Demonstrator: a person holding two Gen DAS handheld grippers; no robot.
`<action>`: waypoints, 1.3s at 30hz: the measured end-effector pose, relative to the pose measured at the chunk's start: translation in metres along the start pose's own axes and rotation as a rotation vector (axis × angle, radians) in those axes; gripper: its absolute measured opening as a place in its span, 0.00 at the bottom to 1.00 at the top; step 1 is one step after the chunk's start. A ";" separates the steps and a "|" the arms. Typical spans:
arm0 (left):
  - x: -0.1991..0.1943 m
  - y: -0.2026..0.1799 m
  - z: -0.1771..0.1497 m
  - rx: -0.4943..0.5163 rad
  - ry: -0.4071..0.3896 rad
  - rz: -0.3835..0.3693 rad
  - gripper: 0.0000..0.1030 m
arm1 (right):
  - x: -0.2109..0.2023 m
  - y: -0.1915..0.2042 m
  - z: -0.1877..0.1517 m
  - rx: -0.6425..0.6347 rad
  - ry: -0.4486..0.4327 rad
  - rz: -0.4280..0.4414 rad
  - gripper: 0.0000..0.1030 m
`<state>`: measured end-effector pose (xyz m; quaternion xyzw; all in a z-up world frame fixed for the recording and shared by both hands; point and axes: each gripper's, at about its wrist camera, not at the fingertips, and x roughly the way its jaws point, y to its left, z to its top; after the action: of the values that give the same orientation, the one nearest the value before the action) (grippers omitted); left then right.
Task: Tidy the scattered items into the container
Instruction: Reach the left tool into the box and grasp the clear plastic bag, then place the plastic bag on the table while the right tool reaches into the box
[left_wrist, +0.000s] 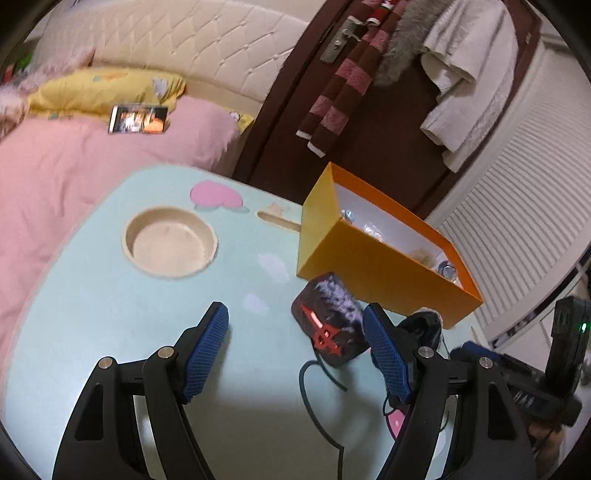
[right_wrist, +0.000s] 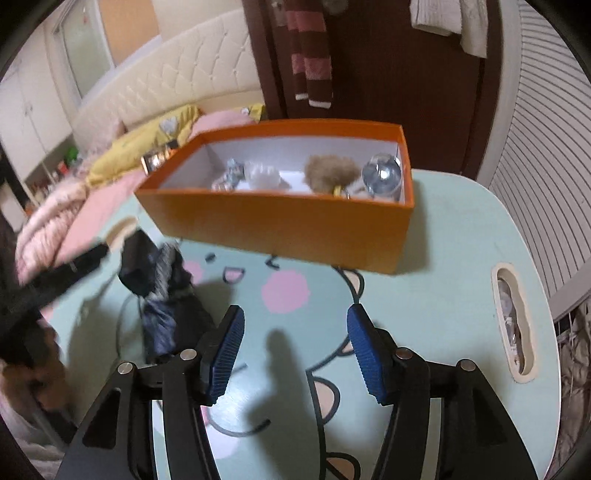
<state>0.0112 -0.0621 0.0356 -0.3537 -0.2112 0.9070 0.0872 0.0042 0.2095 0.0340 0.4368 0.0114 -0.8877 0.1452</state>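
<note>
- Orange box (right_wrist: 280, 225) on the far part of the pale green table (right_wrist: 443, 295), open at the top, white inside.
- Inside the box: a brown fluffy pompom (right_wrist: 330, 173), a clear glass ball (right_wrist: 382, 173) at the right end, a white crinkled piece (right_wrist: 262, 177) and a small silvery item (right_wrist: 232, 173) toward the left.
- Dark fuzzy item (left_wrist: 328, 321) with a red emblem on the table just in front of the box's near corner, lying close beside the left gripper's right finger; contact not clear.
- Thin black cord (left_wrist: 317, 384) curling over the table below that item.
- Left gripper (left_wrist: 295, 354) over the table, blue pads well apart, nothing between them.
- Right gripper (right_wrist: 295, 350) above the cartoon face printed on the table, jaws partly spread, only bare tabletop between the pads.
- Round recessed cup holder (left_wrist: 170, 240) in the table to the left of the box.
- Oblong slot (right_wrist: 513, 325) cut near the table's right edge.
- Pink quilt (left_wrist: 74, 177) and yellow pillow (left_wrist: 99, 90) on the bed beyond the table.
- Brown door (left_wrist: 388, 155) behind the box, with a striped scarf (left_wrist: 343, 81) and white garment (left_wrist: 469, 74) hanging on it.
</note>
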 end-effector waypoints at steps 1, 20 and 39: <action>-0.002 -0.007 0.009 0.006 0.009 -0.014 0.73 | 0.002 0.000 -0.002 -0.006 -0.005 0.002 0.56; 0.175 -0.150 0.091 0.460 0.448 0.163 0.31 | 0.006 -0.029 -0.012 0.094 -0.015 0.053 0.56; 0.201 -0.149 0.077 0.494 0.492 0.207 0.27 | 0.015 -0.029 -0.001 0.104 -0.012 0.104 0.56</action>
<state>-0.1878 0.1084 0.0314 -0.5490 0.0785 0.8226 0.1257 -0.0114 0.2337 0.0184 0.4385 -0.0584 -0.8809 0.1685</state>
